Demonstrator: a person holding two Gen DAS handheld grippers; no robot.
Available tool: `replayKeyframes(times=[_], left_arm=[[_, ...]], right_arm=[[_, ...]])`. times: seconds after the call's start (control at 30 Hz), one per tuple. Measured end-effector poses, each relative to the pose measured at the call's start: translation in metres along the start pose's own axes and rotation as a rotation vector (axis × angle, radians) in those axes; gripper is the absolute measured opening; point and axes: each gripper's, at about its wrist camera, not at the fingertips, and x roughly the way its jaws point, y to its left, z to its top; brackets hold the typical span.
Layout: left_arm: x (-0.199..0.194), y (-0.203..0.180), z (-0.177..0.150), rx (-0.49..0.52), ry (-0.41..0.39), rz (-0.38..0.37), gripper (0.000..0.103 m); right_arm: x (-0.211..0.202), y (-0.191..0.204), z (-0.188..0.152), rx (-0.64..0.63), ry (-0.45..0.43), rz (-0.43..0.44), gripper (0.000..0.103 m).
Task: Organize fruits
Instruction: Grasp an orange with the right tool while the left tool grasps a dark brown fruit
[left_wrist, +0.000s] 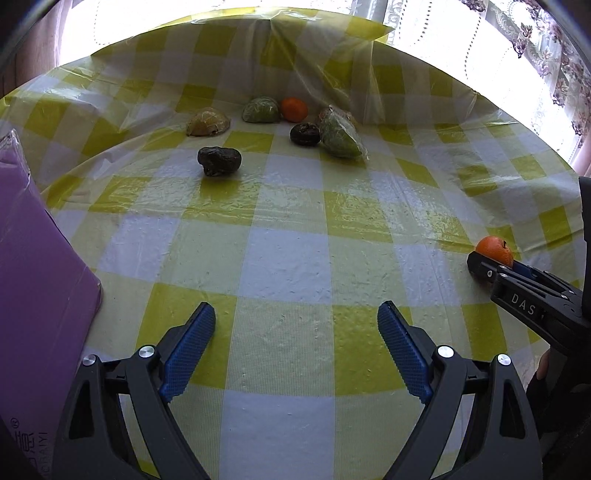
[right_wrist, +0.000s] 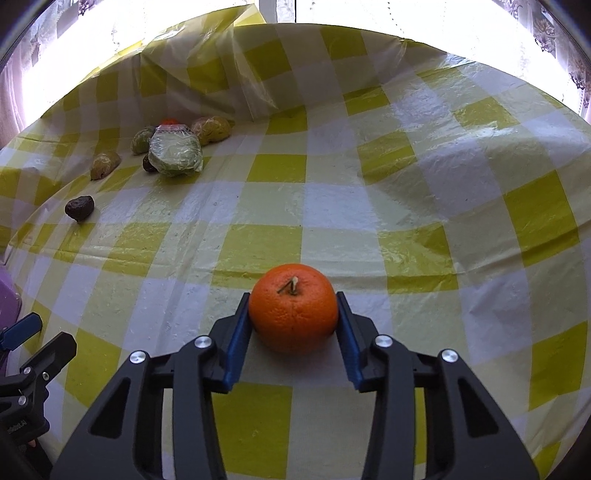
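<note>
Right wrist view: my right claw (right_wrist: 294, 314) grips one orange (right_wrist: 294, 307) between its blue pads, resting on the checked tablecloth (right_wrist: 424, 177). My left claw (left_wrist: 296, 339) hangs open over bare cloth. Far ahead sit a second orange (left_wrist: 294, 109), two dark fruits (left_wrist: 219, 160), and four plastic-wrapped fruits (left_wrist: 340, 136). A purple box (left_wrist: 40, 266) lies left.

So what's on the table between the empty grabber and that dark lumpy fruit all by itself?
Nothing: in the left wrist view only bare checkered tablecloth lies between the open left gripper and the lone dark fruit.
</note>
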Motion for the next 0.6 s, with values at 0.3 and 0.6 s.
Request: replayKeyframes(times=[0.3,0.6], left_arm=[[0.002,0.001,0.001,-0.005,0.003,0.005,0.087],[0.052,0.047,0.074,-0.142,-0.013,0.082,0.085]], right_arm=[[-0.002,-0.003,0.000,0.019,-0.013,0.013,0.043],[-0.001,-0.003,-0.001,0.018,-0.008,0.017,0.044]])
